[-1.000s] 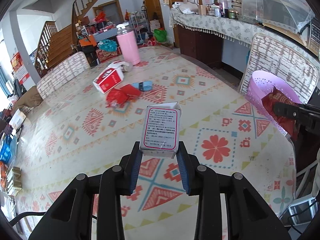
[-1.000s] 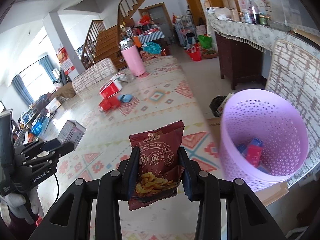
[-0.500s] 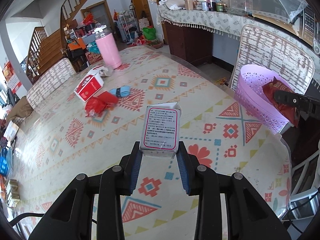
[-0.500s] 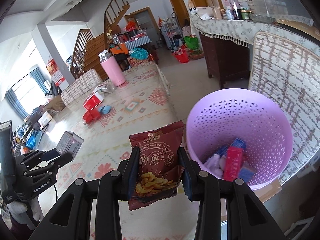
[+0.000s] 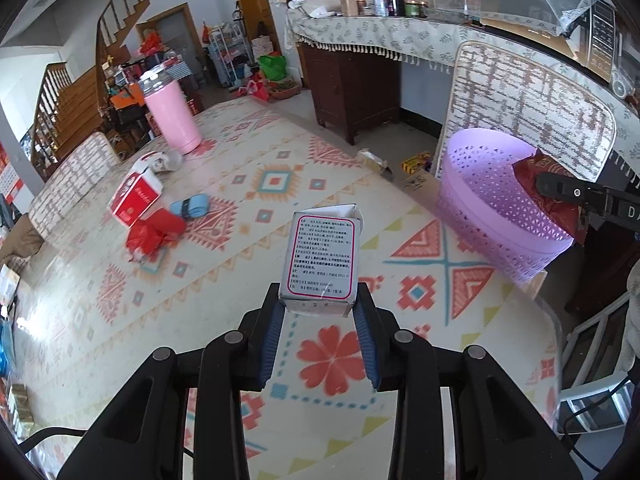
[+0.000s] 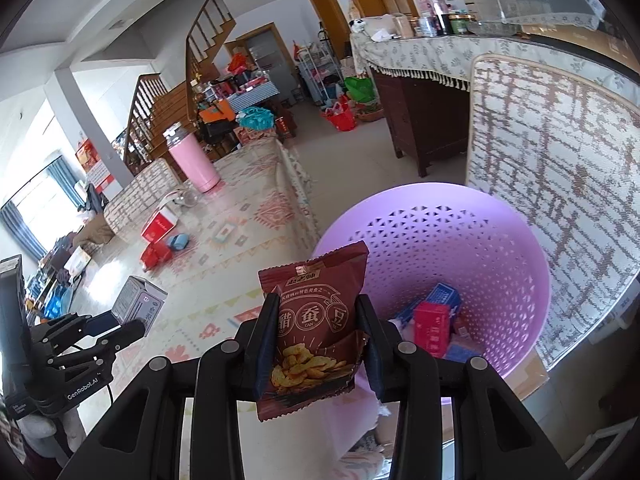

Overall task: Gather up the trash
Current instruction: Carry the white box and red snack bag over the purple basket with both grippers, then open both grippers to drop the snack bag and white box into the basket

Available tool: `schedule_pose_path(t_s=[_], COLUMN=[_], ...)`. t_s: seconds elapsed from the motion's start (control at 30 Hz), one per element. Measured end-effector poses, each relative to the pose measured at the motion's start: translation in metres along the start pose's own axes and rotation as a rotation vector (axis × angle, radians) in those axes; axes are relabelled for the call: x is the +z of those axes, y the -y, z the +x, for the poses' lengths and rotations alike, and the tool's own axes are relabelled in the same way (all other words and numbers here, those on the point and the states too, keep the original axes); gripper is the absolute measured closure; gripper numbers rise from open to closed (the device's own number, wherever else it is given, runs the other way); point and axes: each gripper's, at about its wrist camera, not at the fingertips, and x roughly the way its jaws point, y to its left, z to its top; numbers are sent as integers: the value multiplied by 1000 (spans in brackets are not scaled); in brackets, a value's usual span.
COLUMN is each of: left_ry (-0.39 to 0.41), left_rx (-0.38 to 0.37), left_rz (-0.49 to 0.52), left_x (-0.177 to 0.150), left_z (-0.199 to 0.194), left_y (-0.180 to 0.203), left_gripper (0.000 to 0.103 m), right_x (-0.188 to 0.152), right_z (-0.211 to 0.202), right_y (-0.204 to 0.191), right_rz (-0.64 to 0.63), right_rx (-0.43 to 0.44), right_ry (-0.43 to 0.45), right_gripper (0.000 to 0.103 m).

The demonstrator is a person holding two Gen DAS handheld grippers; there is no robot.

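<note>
My worry is the snack bag (image 6: 314, 320): it hangs over the near rim of the purple basket (image 6: 480, 216), low centre of the right view, so letting go now could send it down the outside wall. The right gripper (image 6: 317, 334) has its fingers narrowly parted, pinching the bag's sides. The left gripper (image 5: 319, 320) clamps a small grey carton (image 5: 322, 258) by its base, upright over the table (image 5: 100, 320), well short of the basket at right; tipping could slip it.
</note>
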Motion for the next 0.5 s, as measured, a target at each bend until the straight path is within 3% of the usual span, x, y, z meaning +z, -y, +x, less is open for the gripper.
schedule_pose_path(t_s=[0.5], left_ry=[49], left_rx=[-71], left_rz=[38], left_x=[48], left_z=[2], left_y=[35], left_gripper=[69], right_x=[9], right_z=[-1], right_y=[41], right_rz=[51], right_rx=[-50], right_ry=[4], right_gripper=[62])
